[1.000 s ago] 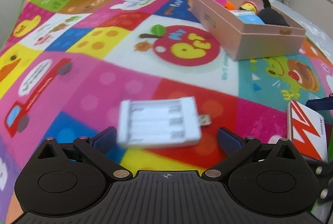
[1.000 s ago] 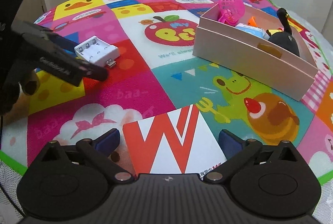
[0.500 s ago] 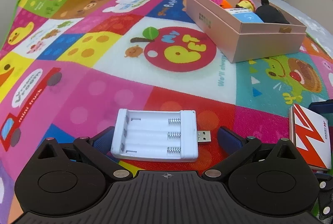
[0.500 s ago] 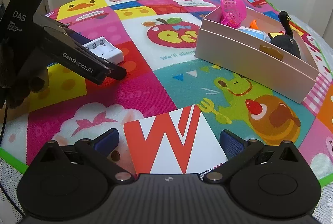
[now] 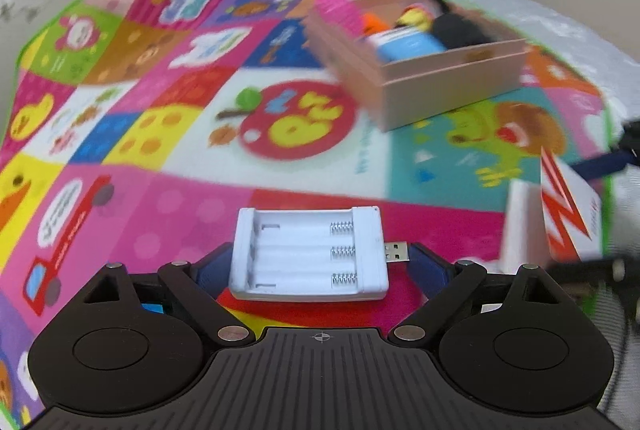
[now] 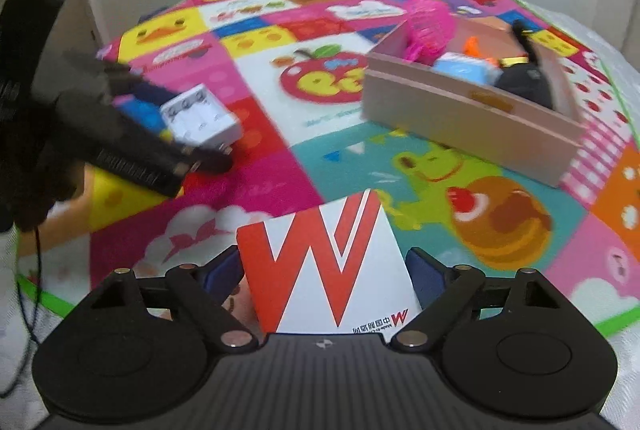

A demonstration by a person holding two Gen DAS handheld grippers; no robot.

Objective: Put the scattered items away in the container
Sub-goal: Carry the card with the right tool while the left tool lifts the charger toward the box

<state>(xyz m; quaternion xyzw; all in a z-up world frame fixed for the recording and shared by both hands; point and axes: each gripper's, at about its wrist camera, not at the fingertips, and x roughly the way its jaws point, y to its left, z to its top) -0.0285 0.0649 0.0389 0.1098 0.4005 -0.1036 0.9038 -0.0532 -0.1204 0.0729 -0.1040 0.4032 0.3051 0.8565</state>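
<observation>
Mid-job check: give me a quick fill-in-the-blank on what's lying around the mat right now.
The white battery charger has ___ spring slots, all empty.
The white box bears a big red letter ___.
The toy at the far end of the pink container is ___.
Missing words: three; W; black.

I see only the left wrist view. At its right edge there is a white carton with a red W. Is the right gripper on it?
Observer: Yes. The right gripper has its jaws closing on the white cardboard carton, with both blue pads against its sides.
Operator: What is the blurred pink thing in the pink cardboard box?
Observer: A pink plastic mesh scoop. It stands at the box's left end in the right wrist view and rises above the rim.
</observation>
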